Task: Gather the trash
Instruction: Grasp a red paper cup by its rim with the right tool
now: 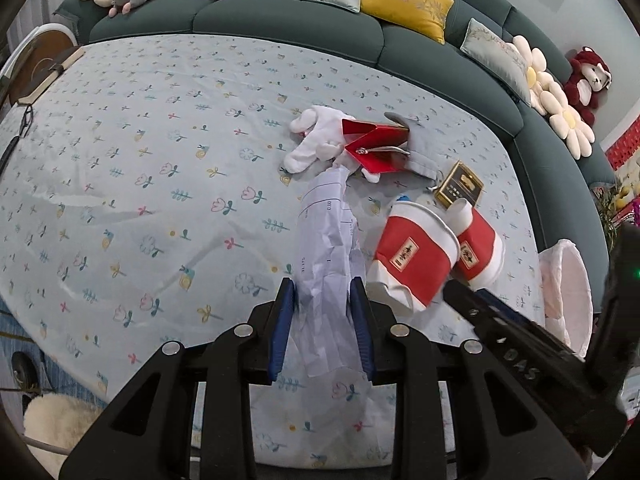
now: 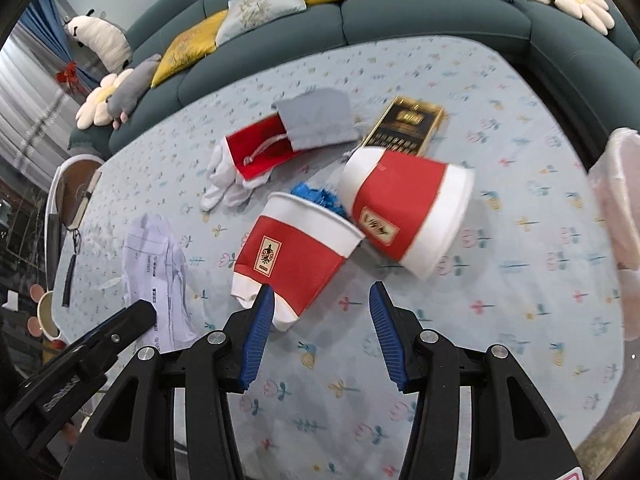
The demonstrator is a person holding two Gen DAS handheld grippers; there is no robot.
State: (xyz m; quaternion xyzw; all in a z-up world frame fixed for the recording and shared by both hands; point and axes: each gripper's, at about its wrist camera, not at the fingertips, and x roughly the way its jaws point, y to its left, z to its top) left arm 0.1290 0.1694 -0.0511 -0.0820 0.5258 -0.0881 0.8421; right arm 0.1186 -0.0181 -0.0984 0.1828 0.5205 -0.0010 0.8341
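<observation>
My left gripper [image 1: 323,294] is shut on a crumpled white paper sheet [image 1: 326,240], which also shows in the right wrist view [image 2: 156,264]. Two red-and-white paper cups lie on their sides on the bed: the near cup [image 2: 296,260] [image 1: 412,260] and the far cup [image 2: 404,212] [image 1: 478,250]. My right gripper [image 2: 322,300] is open, its left finger touching the near cup's base. It also shows in the left wrist view [image 1: 456,292]. A blue crumpled scrap [image 2: 320,198] lies at the near cup's mouth. A pink-lined trash bin [image 2: 618,216] [image 1: 568,292] stands at the right.
A red pouch [image 2: 264,152], a grey drawstring bag [image 2: 316,120], a white glove [image 2: 224,184] and a black-and-gold box [image 2: 404,128] lie behind the cups. Glasses and a book [image 1: 48,80] sit at the bed's left edge. A teal headboard [image 1: 280,20] with cushions curves behind.
</observation>
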